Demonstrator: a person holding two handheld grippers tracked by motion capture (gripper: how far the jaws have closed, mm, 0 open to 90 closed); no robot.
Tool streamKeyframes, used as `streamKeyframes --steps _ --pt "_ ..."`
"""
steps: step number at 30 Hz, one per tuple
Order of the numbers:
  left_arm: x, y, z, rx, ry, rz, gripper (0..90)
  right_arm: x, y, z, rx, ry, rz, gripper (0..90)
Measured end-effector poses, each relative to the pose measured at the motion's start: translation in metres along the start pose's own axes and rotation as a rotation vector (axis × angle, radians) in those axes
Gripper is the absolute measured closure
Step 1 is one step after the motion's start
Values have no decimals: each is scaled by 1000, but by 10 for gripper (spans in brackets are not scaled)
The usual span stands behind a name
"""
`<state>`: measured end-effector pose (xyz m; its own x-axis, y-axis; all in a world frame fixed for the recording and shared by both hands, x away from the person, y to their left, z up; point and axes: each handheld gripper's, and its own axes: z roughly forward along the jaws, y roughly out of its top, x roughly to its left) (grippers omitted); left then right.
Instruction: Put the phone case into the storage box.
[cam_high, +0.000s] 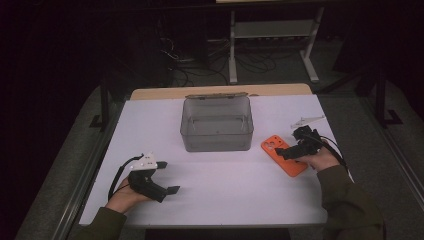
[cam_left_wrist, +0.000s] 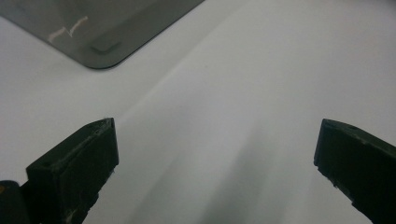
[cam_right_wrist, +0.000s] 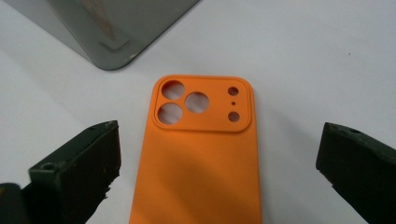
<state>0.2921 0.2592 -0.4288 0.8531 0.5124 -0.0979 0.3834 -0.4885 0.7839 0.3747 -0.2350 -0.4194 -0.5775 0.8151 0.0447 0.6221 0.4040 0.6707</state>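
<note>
The orange case (cam_right_wrist: 205, 154) lies flat, back side up, on the white bench (cam_high: 225, 195), just right of the grey box (cam_high: 217, 123). The right gripper (cam_right_wrist: 217, 154) has its jaws wide apart on both sides of it. Such a thin, flat case may slide or tilt if they close unevenly. The left gripper (cam_left_wrist: 215, 158) waits with jaws apart, empty.

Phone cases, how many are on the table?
1. The orange phone case lies on the white table, right of the grey box, under the open right gripper.
</note>
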Motion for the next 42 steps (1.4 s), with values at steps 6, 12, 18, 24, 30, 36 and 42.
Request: streamKeyframes --steps 6,12,18,24,30,36,42 --pt "0 0 0 0 0 1 0 1 -2 2 30 14 -4 0" --pt "0 0 0 1 1 1 0 3 -3 3 59 20 -11 0" --pt "0 0 0 0 0 0 0 3 -5 4 96 24 -20 0" --pt "0 0 0 1 0 2 0 4 -6 6 131 33 -20 0" --pt "0 0 0 1 0 1 0 5 -7 9 167 39 -31 0" --pt "0 0 0 2 1 0 0 7 -8 13 204 44 -37 0" --pt "0 0 0 2 0 0 0 10 -9 16 238 48 -42 0"
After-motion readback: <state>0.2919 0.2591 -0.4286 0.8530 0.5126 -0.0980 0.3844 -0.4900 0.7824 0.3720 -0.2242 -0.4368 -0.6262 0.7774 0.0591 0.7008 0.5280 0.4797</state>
